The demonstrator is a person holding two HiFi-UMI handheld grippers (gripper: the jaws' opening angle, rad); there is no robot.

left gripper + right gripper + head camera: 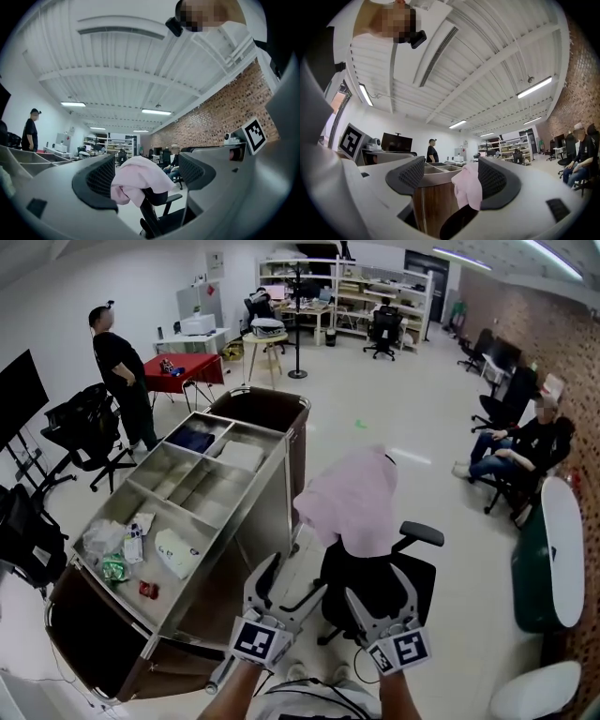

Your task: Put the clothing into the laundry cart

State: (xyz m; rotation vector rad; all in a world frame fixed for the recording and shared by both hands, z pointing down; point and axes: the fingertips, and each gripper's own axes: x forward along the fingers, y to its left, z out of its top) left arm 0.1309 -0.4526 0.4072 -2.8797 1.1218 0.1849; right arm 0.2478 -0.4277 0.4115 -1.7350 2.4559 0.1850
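Observation:
A pink garment (354, 501) hangs over the back of a black office chair (380, 582) just ahead of me. Both gripper views show it in the distance beyond the jaws, the pink garment (138, 180) centred, the pink garment (469, 187) towards the right jaw. My left gripper (289, 582) and right gripper (382, 589) are held low in front of the chair, a little short of the cloth. Both are open with nothing between the pads. The laundry cart (246, 498) stands to the left, with a dark brown bag (272, 409) at its far end.
The cart's metal top tray (141, 486) holds several small items. A person in black (117, 367) stands beyond it near a red table (183, 367). Another person (530, 442) sits at the right. Black chairs (89, 432) stand left, a white table (562, 549) right.

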